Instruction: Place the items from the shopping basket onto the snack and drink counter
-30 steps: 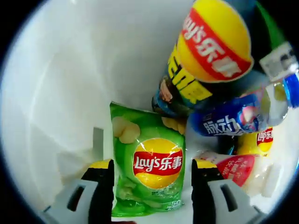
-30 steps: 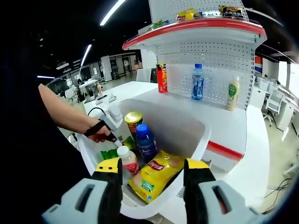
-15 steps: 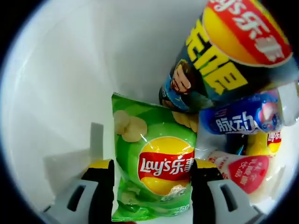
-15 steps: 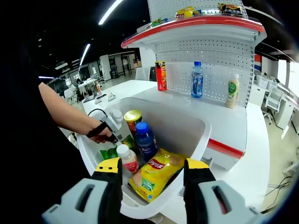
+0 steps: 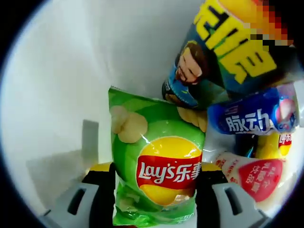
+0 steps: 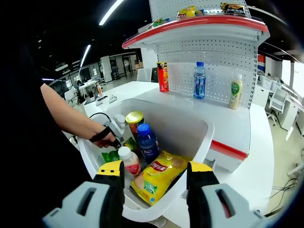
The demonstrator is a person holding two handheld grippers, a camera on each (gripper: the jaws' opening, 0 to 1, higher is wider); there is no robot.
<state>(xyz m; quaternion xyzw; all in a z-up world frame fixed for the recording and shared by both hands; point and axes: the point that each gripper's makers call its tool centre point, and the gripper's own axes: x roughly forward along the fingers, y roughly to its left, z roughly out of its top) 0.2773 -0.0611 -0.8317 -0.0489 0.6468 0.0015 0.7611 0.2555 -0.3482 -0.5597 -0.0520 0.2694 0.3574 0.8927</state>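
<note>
White basket walls (image 5: 71, 71) are seen all around in the left gripper view, and a big dim room with long ceiling lights is seen behind the counter (image 6: 237, 126) in the right gripper view.

The green chip bag (image 5: 156, 161) is used here as the landmark. It is seen lying at the bottom of the shopping basket (image 6: 202, 142). Compared with a second ago, the bag looks bigger and now fills the gap between the jaws of the left gripper (image 5: 156, 199). So the gripper has been pushed down closer to the bag. The jaws are spread wide, one on each side of the bag, and nothing has been squeezed yet. It cannot be told for sure whether the bag is already touched by the jaws.

Above and to the right of the green bag, a tall chip can (image 5: 228, 52) is seen leaning. Just right of the bag lie a blue drink bottle (image 5: 256, 116) and a red-labelled bottle (image 5: 251, 173). A yellow chip bag (image 6: 159, 178) is seen a little farther off.

The right gripper (image 6: 156, 190) is held above the basket with its jaws apart and nothing between them. It looks much the same as before.

From this it is judged that the green bag is about to be picked up. No basket item has been moved to the counter yet, where three bottles and a red box are already standing by the shelf wall.
</note>
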